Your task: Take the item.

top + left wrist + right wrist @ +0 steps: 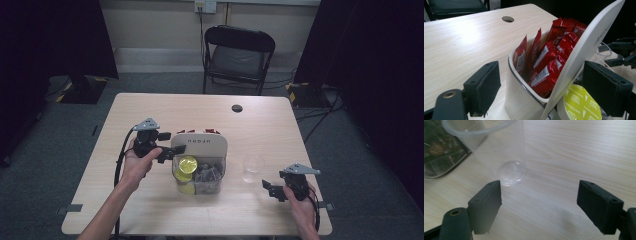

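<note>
The left hand comes in from about seven o'clock, forearm bare, fingers wrapped round the left gripper, which points toward three o'clock with its grey plate on top. Its jaws stand apart (pads wide in the left gripper view), though whether either pad presses on anything is hard to tell. The right hand enters at five o'clock, holding the right gripper aimed toward nine o'clock, jaws spread with nothing between them.

Back half of the bench is wide open, same for the front strip. Mid-bench the clear organizer box blocks things, with a plastic cup standing just beside it, only a narrow gap between them.
</note>
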Demonstrator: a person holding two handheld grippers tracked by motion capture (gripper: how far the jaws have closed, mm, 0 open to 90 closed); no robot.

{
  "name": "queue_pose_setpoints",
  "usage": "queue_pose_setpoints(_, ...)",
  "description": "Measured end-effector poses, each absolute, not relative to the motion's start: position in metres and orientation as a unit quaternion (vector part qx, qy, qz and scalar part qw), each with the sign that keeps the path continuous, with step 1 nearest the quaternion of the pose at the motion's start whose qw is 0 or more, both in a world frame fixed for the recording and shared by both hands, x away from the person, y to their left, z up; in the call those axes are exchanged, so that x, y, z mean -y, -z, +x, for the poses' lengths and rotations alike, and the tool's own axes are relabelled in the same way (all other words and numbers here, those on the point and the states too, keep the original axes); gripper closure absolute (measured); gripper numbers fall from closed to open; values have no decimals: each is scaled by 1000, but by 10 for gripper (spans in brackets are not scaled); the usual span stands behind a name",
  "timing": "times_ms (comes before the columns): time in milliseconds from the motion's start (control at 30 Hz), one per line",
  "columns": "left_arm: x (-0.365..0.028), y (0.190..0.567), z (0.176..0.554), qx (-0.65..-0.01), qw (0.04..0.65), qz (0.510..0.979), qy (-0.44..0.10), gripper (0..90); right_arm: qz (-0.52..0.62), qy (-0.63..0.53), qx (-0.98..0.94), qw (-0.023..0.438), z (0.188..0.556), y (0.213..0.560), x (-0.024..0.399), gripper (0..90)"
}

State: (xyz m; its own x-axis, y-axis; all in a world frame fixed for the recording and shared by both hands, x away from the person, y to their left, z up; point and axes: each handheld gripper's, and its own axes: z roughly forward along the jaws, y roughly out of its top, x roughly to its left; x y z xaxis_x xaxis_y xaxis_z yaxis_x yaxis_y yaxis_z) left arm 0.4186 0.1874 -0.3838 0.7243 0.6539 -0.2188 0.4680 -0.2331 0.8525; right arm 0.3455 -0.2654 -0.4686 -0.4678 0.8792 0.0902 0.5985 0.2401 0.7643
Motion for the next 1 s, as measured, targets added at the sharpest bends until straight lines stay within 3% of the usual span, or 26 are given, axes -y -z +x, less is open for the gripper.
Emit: queue_pose_setpoints(1000, -188, 384, 418, -360, 509, 777, -92, 152, 395, -456, -779, 172, 320, 417, 231, 277)
